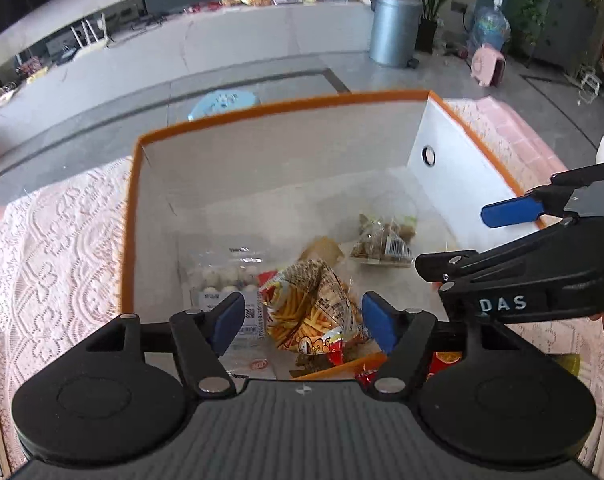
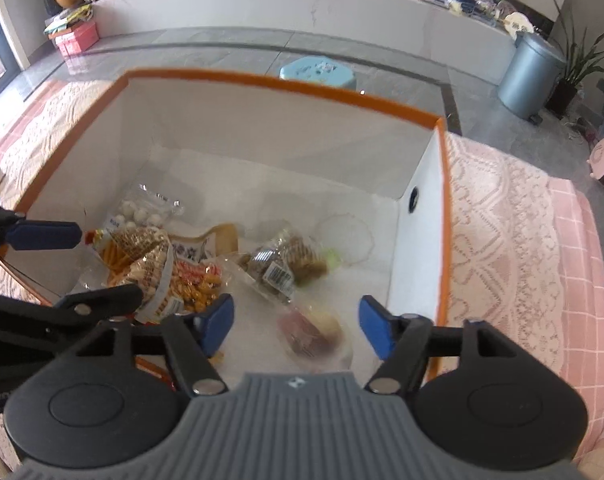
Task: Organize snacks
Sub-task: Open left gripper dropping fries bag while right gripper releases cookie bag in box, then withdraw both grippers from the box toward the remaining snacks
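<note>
A white box with an orange rim [image 1: 302,106] [image 2: 285,82] stands on the pink lace cloth and holds several snack bags. My left gripper [image 1: 302,320] hangs open over the box's near side; a bag of fried sticks [image 1: 306,308] [image 2: 149,264] lies below its gap, untouched by the pads. Left of that lies a bag of white balls [image 1: 225,276] [image 2: 141,212]. A brown snack bag with a barcode [image 1: 386,240] [image 2: 285,260] sits mid-box. My right gripper [image 2: 297,324] is open above a blurred pinkish packet [image 2: 314,334] on the box floor, pads apart from it.
The pink lace cloth [image 1: 57,248] [image 2: 502,216] surrounds the box. A beige packet [image 2: 217,240] and a clear plastic wrapper [image 2: 346,240] also lie inside. On the floor beyond are a blue stool [image 2: 318,72] and a grey bin [image 1: 394,28].
</note>
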`<state>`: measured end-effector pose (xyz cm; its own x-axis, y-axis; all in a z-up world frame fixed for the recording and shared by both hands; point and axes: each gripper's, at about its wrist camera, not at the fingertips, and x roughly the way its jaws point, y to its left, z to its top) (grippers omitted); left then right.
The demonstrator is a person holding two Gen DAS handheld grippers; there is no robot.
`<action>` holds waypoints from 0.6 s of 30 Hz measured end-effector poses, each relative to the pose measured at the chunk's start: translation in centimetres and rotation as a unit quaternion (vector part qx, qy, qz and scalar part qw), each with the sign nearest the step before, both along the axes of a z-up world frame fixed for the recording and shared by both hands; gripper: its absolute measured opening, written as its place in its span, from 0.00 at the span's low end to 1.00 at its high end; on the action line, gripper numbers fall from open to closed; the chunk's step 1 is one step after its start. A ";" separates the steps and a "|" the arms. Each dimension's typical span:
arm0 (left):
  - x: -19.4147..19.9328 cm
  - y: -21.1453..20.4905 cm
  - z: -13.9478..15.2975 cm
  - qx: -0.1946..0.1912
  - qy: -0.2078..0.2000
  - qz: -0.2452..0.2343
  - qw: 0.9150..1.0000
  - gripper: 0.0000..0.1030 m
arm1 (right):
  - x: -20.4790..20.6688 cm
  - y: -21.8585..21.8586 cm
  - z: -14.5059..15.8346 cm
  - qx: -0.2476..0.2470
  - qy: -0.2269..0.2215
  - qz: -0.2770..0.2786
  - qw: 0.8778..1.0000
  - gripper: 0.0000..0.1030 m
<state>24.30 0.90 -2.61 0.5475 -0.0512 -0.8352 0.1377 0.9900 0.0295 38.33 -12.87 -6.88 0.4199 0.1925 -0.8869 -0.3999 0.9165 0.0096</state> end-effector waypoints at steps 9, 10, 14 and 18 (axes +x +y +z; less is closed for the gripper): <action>-3.9 -0.2 3.9 -0.003 -0.074 0.025 0.997 0.79 | -2.5 -1.4 4.5 0.038 -0.069 -0.016 0.997 0.86; -4.8 -0.2 4.3 -0.004 -0.087 0.026 0.996 0.79 | -3.0 -1.6 5.0 0.045 -0.081 -0.022 0.995 0.87; -7.4 -0.7 5.6 -0.032 -0.116 0.031 0.992 0.80 | -5.7 -3.1 7.0 0.076 -0.127 -0.043 0.988 0.88; -10.0 -1.0 6.6 -0.046 -0.142 0.042 0.988 0.80 | -8.8 -4.3 8.4 0.096 -0.167 -0.052 0.980 0.88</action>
<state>14.28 -0.08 4.01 0.7649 -0.0647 -0.6409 0.0544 0.9979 -0.0358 29.48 -17.15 1.51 0.7072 0.2833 -0.6478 -0.3148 0.9466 0.0703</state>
